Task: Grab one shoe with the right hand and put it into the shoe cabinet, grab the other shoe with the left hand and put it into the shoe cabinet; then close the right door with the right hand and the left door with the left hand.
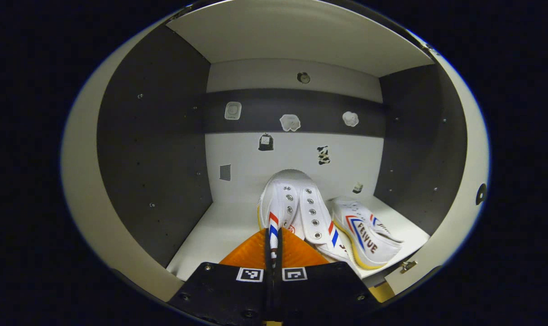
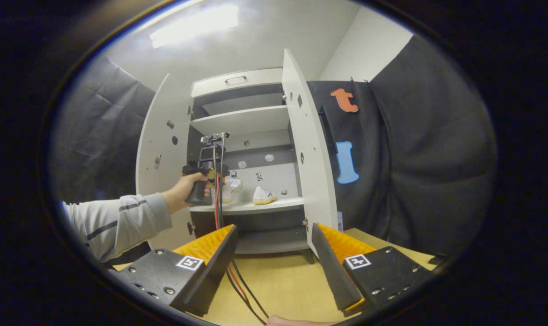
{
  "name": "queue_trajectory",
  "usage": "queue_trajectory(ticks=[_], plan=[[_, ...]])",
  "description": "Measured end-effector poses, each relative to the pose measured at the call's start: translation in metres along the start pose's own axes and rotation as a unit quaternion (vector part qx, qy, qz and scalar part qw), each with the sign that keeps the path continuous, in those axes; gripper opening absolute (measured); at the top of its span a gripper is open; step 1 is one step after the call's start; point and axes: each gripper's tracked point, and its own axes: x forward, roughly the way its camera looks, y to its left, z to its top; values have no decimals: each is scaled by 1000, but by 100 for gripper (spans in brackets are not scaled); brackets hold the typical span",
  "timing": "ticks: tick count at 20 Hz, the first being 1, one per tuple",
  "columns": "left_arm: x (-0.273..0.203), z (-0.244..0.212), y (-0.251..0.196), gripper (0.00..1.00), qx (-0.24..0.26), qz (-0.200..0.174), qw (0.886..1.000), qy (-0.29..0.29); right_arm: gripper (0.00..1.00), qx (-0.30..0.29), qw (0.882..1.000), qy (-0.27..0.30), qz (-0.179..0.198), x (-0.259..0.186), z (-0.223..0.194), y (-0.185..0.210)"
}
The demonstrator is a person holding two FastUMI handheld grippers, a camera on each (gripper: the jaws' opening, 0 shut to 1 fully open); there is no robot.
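Shoe number two (image 1: pixel 285 203) hangs pinched by its striped heel tab in the left gripper (image 1: pixel 274 244), jaws nearly closed, over the cabinet's middle shelf (image 1: pixel 210 235). The first shoe (image 1: pixel 366 228) already lies there, just to its right. Farther back, the right gripper (image 2: pixel 274 246) is wide open and holds nothing. Judged from this, releasing the shoe and shutting the right door (image 2: pixel 307 149) and left door (image 2: pixel 160 149) remain. White canvas uppers, metal eyelets, yellowish rubber soles; smooth flat cabinet panels.
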Motion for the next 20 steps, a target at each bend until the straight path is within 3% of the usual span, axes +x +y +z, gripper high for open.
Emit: queue_trajectory(ticks=[4,6,9,11,13,15,17,18,20], plan=[[23,7,13,1,0,28,1000,-10,98,21,1000,1,11,4,-1,1],[27,5,10,1,-7,21,1000,-11,98,20,1000,-1,4,4,0,-3],[27,-23,9,1,-3,-9,999,35,98,17,1000,-6,4,3,2,-3],[24,-15,7,10,-46,-30,998,6,98,23,1000,-12,9,1,7,-1],[16,-10,14,18,-37,-27,999,5,98,29,999,-21,13,-2,13,1],[13,4,33,31,3,30,999,-26,98,25,999,-23,10,-3,13,0],[7,10,35,55,13,43,998,-41,97,16,1000,-16,-1,-3,9,-3],[0,9,42,82,14,51,998,-40,97,12,1000,-13,-4,-2,6,-2],[-12,13,46,88,15,61,997,-52,97,5,1000,-8,-2,-1,4,2]])
